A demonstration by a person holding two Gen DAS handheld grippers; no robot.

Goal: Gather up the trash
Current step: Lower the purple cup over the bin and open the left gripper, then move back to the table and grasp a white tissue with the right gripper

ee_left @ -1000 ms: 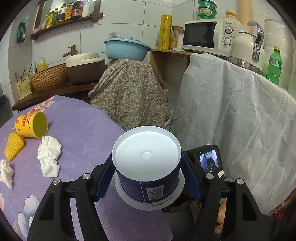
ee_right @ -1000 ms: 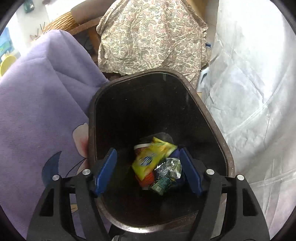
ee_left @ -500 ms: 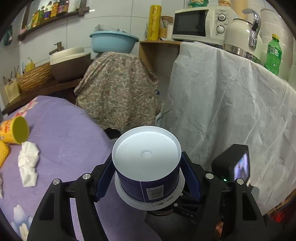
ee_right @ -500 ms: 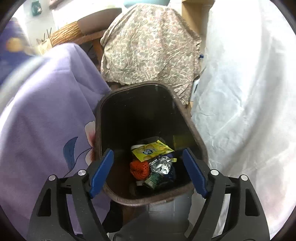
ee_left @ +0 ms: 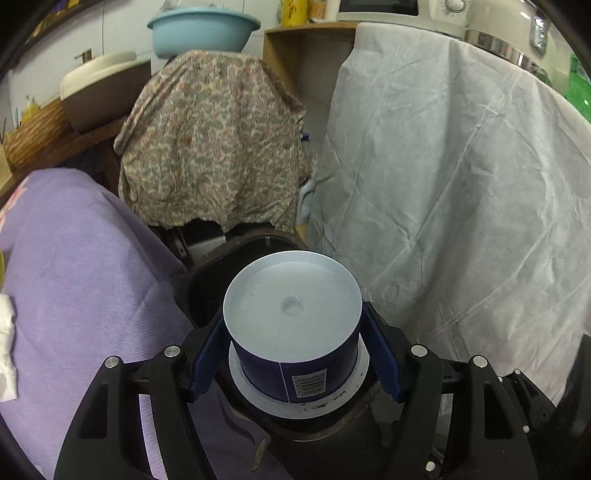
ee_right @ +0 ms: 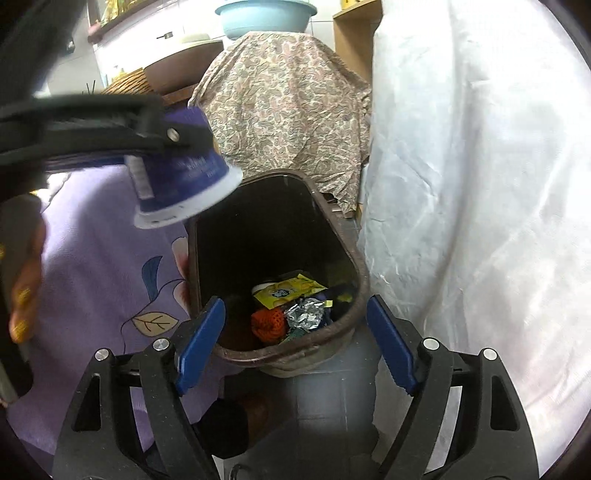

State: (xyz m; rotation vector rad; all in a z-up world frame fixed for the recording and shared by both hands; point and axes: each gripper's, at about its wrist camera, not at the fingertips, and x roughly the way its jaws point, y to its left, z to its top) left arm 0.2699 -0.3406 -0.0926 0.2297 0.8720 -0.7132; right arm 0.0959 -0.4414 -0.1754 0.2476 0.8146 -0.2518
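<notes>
A white sheet (ee_left: 443, 177) drapes the counter on the right, and a purple floral tablecloth (ee_left: 85, 295) covers the table on the left. Between them at the back stands something under a paisley cloth (ee_left: 214, 147), topped by a light blue basin (ee_left: 203, 26). Below, in the gap, sits the dark brown trash bin (ee_right: 354, 258), its mouth uncovered. At its bottom lie a yellow wrapper (ee_right: 288, 291), a crumpled foil piece (ee_right: 306, 314) and an orange netted lump (ee_right: 269, 325); what lies under them is too dark to tell.

The left gripper (ee_left: 293, 354) is clamped on a blue cup (ee_left: 295, 332) with a white bottom and a wide white rim, held upside down directly above the bin's opening. In the right wrist view the same cup (ee_right: 184, 184) hangs blurred over the bin's left edge. The right gripper (ee_right: 295, 343) has its jaws spread wide and holds nothing, at the bin's near rim. A crumpled white tissue (ee_left: 7, 350) lies on the tablecloth at the far left.
</notes>
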